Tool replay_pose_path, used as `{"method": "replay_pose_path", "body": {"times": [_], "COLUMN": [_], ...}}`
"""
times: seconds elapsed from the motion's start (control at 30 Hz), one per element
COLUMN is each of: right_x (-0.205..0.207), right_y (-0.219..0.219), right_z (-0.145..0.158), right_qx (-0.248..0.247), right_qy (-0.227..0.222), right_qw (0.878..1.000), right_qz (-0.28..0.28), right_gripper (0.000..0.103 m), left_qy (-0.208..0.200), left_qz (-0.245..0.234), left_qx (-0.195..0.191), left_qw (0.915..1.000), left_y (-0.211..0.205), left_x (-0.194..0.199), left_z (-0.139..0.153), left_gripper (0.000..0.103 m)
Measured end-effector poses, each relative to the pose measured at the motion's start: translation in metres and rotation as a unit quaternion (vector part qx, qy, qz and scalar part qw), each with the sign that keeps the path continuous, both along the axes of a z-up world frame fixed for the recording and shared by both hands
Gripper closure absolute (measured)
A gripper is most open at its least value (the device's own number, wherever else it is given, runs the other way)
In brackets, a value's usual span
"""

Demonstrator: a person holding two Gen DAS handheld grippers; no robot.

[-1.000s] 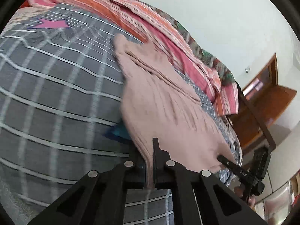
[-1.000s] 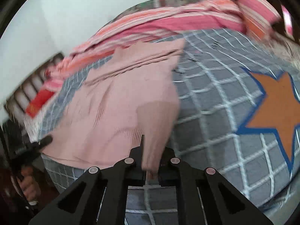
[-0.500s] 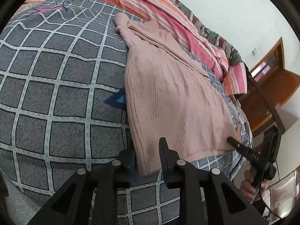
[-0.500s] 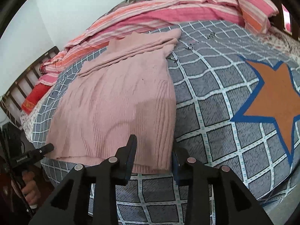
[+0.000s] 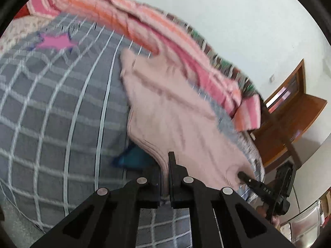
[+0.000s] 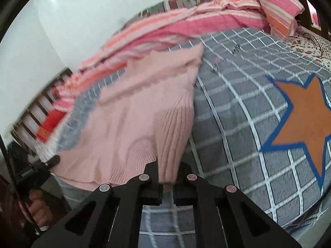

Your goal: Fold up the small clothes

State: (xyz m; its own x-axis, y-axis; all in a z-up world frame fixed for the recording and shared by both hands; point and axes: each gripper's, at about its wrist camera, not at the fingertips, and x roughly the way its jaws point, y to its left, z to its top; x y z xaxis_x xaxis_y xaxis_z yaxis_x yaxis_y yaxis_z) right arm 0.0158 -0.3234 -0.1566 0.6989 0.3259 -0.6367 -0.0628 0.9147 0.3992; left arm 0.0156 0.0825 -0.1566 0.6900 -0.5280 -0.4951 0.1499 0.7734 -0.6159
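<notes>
Two hand-held grippers pinch the pink sweater's bottom edge

The left hand-held gripper (image 5: 164, 172) is closed on one bottom corner of the pink sweater (image 5: 171, 111). The right hand-held gripper (image 6: 167, 172) is closed on the other corner. The sweater stretches away from both, flat on the gray checked bed cover (image 6: 238, 107). Past it lies a striped pink blanket (image 6: 186, 22). An orange star (image 6: 306, 115) sits right of the right gripper.

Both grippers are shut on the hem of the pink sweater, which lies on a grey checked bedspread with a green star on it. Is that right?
Not quite: the star is orange with a blue outline, as the right wrist view shows. The rest stands: the left gripper and right gripper are both shut on the pink sweater over the grey checked bedspread.
</notes>
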Motion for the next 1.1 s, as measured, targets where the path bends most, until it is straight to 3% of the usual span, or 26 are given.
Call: {"method": "replay_pose_path", "body": {"times": [0.2, 0.43, 0.93, 1.1], "right_x": [0.013, 0.051, 0.171, 0.218], "right_y": [-0.004, 0.001, -0.010, -0.012], "right_z": [0.049, 0.073, 0.074, 0.065], "right_qx": [0.035, 0.041, 0.070, 0.075], "right_qy": [-0.052, -0.061, -0.034, -0.018], "right_qw": [0.998, 0.997, 0.996, 0.996], "right_qz": [-0.006, -0.006, -0.037, -0.039], "right_gripper": [0.099, 0.099, 0.099, 0.099], "left_qy": [-0.036, -0.048, 0.000, 0.031], "left_qz": [0.018, 0.028, 0.072, 0.084], "left_qx": [0.001, 0.015, 0.026, 0.000], "left_qw": [0.9992, 0.9984, 0.9971, 0.9960], "left_y": [0.003, -0.003, -0.003, 0.001], "left_x": [0.019, 0.056, 0.171, 0.213], "left_z": [0.044, 0.067, 0.059, 0.049], "left_gripper": [0.097, 0.097, 0.097, 0.097]}}
